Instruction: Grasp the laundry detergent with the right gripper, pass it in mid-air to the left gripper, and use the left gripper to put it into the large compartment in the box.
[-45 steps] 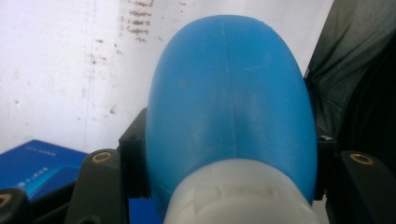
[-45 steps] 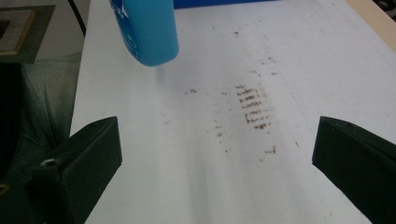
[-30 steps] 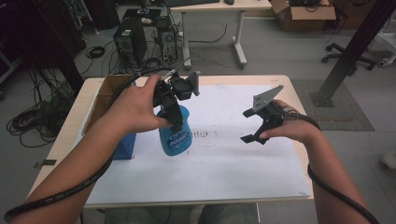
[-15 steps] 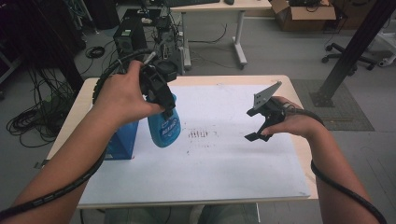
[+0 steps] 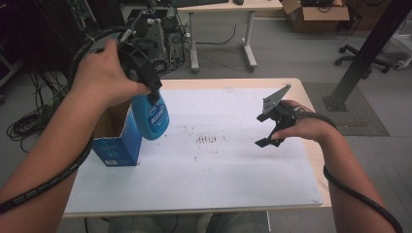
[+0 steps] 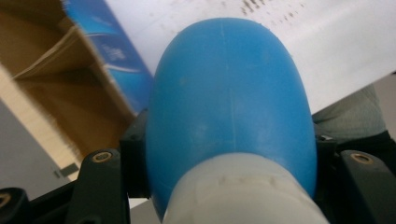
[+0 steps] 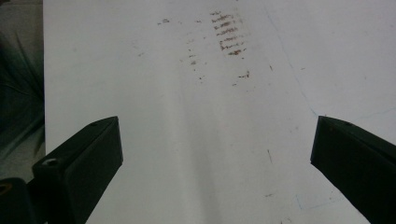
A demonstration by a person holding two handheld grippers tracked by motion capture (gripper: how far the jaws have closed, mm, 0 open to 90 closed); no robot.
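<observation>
A blue plastic bottle (image 5: 151, 116) hangs in the air beside an open blue cardboard box (image 5: 118, 141) at the table's left. My left gripper (image 5: 145, 77) is shut on the bottle's top, held high over the box's right edge. In the left gripper view the bottle (image 6: 229, 102) bulges between the black jaws, with its pale neck at the bottom and the box (image 6: 70, 79) behind it. My right gripper (image 5: 271, 124) hovers over the right part of the white sheet (image 5: 218, 165), open, jaws wide apart with nothing between them (image 7: 215, 149).
Brown smudges (image 5: 208, 140) mark the middle of the sheet. The wooden table edge (image 5: 311, 97) borders the sheet at the right. Beyond the table stand a second desk (image 5: 228, 7), computer cases, cables and an office chair.
My left gripper has lifted the blue bottle off the table and carried it left, toward the box. The right gripper has barely moved.
</observation>
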